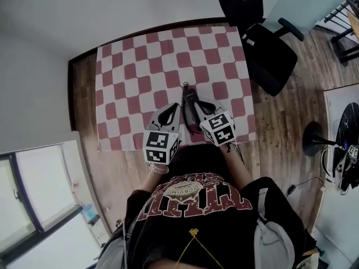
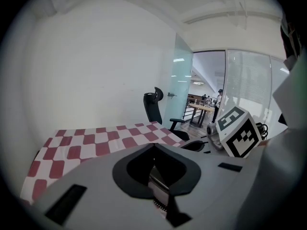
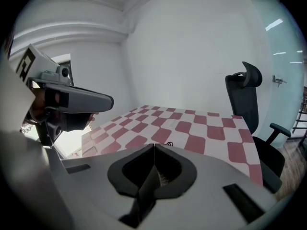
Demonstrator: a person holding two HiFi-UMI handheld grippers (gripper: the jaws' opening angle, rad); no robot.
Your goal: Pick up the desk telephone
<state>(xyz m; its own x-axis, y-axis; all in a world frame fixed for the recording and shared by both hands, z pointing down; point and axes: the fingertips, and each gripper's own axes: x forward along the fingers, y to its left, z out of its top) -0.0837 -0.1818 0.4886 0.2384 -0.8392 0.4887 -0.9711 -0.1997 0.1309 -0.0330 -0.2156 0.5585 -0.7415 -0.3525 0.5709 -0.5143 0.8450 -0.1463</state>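
The dark telephone (image 1: 192, 112) lies near the bench's (image 1: 84, 88) front edge between the left gripper (image 1: 174, 110) and right gripper (image 1: 203, 106), fingers (image 3: 129, 174) closed on nothing; it looks like hard, slick, fairly light plastic, best pinched across its narrow middle.

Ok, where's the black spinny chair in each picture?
Head view: the black chair is top right, beside the right edge of the checkered cloth.
Left gripper view: the chair stands mid-picture, past the cloth's far corner.
Right gripper view: the chair is at the right, behind the cloth.
Shared landmark: that red-and-white cloth, in all three.
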